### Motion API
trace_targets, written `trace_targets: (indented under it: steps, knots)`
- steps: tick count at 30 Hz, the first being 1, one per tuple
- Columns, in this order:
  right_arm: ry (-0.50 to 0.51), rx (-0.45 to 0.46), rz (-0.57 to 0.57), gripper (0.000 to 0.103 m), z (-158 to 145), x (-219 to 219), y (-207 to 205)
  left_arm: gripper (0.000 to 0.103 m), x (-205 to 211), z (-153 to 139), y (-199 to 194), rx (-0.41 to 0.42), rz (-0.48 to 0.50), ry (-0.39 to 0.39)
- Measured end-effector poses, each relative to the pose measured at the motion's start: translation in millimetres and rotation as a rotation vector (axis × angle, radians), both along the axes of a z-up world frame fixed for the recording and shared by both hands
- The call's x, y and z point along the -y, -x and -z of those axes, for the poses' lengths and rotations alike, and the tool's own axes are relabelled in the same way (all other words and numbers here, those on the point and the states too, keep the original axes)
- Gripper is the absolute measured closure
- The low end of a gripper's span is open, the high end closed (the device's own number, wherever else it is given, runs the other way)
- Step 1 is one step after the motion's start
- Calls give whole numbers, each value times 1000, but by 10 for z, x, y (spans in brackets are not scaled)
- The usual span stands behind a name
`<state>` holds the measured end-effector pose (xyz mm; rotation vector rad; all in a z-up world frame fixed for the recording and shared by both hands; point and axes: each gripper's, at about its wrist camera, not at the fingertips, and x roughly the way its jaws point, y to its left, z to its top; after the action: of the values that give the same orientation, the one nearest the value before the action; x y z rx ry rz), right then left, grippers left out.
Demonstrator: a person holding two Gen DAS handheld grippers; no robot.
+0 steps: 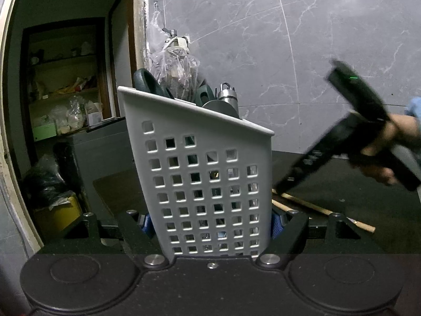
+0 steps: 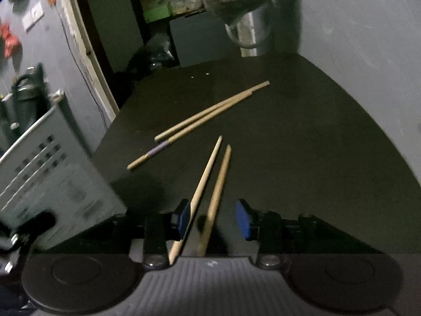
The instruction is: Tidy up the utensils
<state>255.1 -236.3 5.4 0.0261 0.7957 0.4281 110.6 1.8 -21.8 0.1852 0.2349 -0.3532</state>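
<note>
Right wrist view: your right gripper (image 2: 213, 217) stands with its blue pads (image 2: 243, 220) spread; two chopsticks (image 2: 210, 181) run between them, the left one against the left pad, the right one clear of the right pad, both tips pointing ahead over the dark table (image 2: 315, 144). A second pair of chopsticks (image 2: 205, 117) lies farther ahead on the table. Left wrist view: your left gripper (image 1: 209, 222) is clamped on the white perforated caddy (image 1: 205, 184), pads pressed to both sides.
</note>
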Motion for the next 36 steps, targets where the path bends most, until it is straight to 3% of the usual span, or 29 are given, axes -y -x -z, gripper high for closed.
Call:
trace_targets:
  steps: [6, 10, 13, 15, 16, 20, 22, 26, 32, 36]
  knots:
    - [94, -15, -48, 49, -16, -363, -337, 25, 17, -13, 2, -2, -2, -2]
    - [118, 20, -17, 48, -21, -413, -236, 25, 17, -17, 1, -1, 1, -2]
    - [137, 42, 23, 36, -28, -321, -111, 25, 16, -18, -7, -1, 3, 1]
    - [158, 2, 32, 46, 14, -250, -57, 25, 7, -13, -16, -1, 4, 4]
    - [166, -24, 24, 60, 45, -232, -31, 25, 1, -7, -16, -1, 5, 7]
    - [178, -29, -5, 73, 44, -238, 94, 25, -4, -4, -15, -2, 5, 9]
    - [186, -15, -18, 93, 51, -279, 85, 25, -9, -2, -16, -3, 6, 11]
    - [154, -11, -1, 96, 64, -359, 26, 25, -14, -4, -17, -6, 5, 19]
    - [-5, -62, 64, 96, 60, -436, -142, 26, -40, -4, -21, -7, 5, 30]
    - [-32, -70, 81, 96, 75, -502, -225, 26, -60, 0, -26, -7, 7, 35]
